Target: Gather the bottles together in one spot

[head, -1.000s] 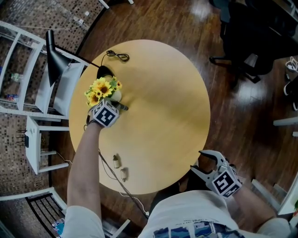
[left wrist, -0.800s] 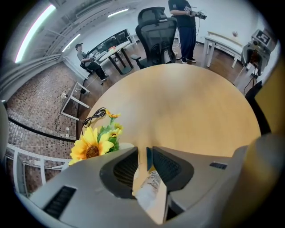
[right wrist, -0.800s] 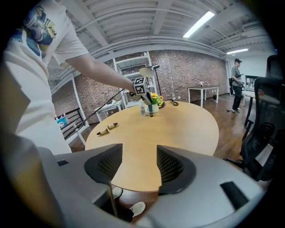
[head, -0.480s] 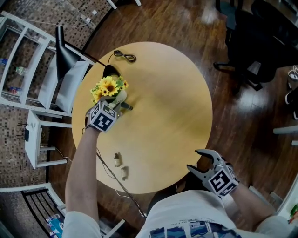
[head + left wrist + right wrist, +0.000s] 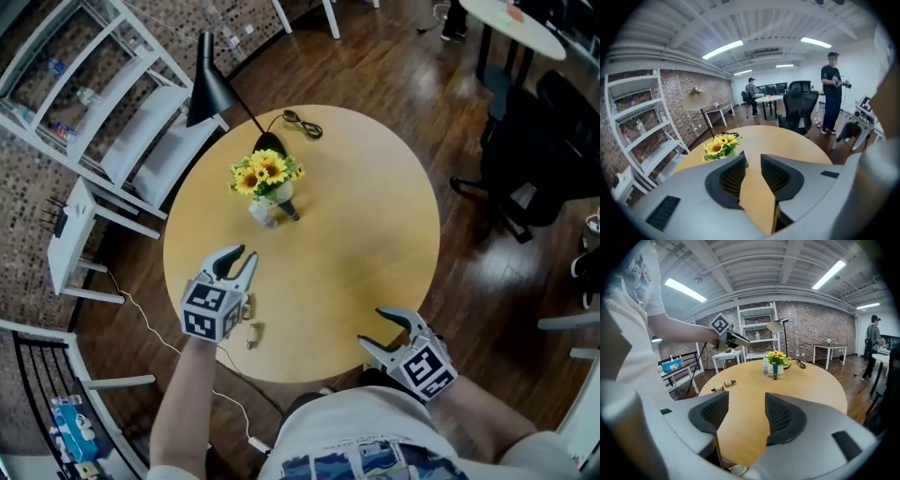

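**Two bottles down, two up.** From my head view the round table point(image 5: 375, 216) shows whole. My left gripper point(image 5: 238, 259) hangs over its near left part and my right gripper point(image 5: 371, 328) over the near rim.

In that view the left gripper's marker cube point(image 5: 208, 311) covers part of the spot where the brown bottles point(image 5: 730, 382) lie, so only one shows plainly. The right gripper view gives both, on their sides near the table's edge, below my raised left gripper. It also shows the clear bottle point(image 5: 765, 367) and the dark bottle point(image 5: 775, 371) upright side by side, just in front of the sunflowers point(image 5: 778, 356) and well apart from the brown pair.

The left gripper view catches the sunflowers, but its own jaw hides the foot of the vase point(image 5: 266, 202). Only this view takes in the office chair point(image 5: 800, 110) and a standing person point(image 5: 832, 96) farther back.

A black lamp point(image 5: 208, 80) leans over the far side of the table, its base right behind the vase. A coiled cable point(image 5: 302, 123) lies beyond it, and white shelves point(image 5: 84, 84) stand to the left.

The brown bottles are short with pale labels. The clear bottle is taller with a white cap, and the dark bottle is slim.

My left jaws have just been opening and stand a narrow gap apart, with only tabletop seen between them. My right jaws stand wider, also with only tabletop between them.
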Demonstrator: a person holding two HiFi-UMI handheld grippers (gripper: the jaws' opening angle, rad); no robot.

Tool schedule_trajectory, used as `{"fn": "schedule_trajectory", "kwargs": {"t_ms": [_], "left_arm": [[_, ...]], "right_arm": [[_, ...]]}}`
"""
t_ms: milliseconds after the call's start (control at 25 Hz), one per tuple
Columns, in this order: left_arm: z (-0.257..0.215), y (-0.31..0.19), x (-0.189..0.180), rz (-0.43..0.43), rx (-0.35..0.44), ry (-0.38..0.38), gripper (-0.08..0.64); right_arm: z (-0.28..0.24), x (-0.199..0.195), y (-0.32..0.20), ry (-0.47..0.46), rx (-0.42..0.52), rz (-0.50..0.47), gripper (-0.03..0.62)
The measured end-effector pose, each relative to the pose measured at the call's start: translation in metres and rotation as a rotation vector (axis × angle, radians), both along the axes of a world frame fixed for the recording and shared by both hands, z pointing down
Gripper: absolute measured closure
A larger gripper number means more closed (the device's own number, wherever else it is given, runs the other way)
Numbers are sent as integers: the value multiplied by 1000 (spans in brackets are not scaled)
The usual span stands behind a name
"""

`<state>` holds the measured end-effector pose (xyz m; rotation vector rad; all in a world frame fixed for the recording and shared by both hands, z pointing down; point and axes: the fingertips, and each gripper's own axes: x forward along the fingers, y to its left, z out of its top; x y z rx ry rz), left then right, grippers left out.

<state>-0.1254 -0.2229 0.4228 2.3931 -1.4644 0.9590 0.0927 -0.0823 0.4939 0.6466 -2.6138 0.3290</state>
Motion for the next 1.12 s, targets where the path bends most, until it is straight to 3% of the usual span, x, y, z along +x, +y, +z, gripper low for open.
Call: {"fn": "schedule_trajectory", "kwargs": {"t_ms": [360, 480, 720, 1120], "left_arm": [[-13, 194, -45, -180, 52, 298, 460], [-11, 243, -57, -203, 80, 375, 459], [8, 335, -81, -180, 45, 463, 459], [17, 439, -96, -121, 65, 522, 431]], "right_arm": [[-28, -59, 58, 20, 4, 29, 325], [-36, -77, 84, 46, 24, 34, 325], [-35, -103, 150, 87, 27, 92, 325], [-42, -103, 248, 123, 39, 249, 293]]}}
